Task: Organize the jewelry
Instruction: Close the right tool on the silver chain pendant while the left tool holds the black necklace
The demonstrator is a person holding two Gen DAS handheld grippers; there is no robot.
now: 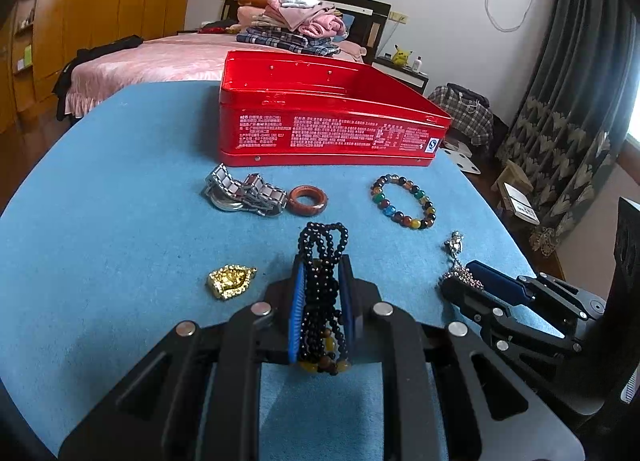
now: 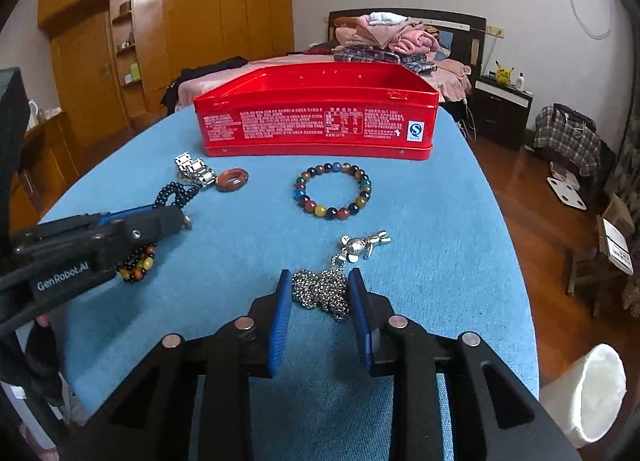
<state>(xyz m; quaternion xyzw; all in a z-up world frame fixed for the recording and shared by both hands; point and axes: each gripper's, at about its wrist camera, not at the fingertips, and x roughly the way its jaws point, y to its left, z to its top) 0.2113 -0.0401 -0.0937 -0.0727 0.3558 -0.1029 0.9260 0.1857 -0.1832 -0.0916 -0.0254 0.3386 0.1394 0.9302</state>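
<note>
My left gripper is shut on a bunched black bead necklace with amber beads at its lower end; its loops stick out past the fingertips, just above the blue cloth. From the right wrist view the left gripper comes in from the left, still holding the black beads. My right gripper is shut on a heaped silver chain, whose silver figure pendant lies on the cloth ahead. The open red tin stands at the back.
On the blue cloth lie a multicoloured bead bracelet, a silver watch, a brown ring and a gold pendant. A white bin stands beyond the table's right edge.
</note>
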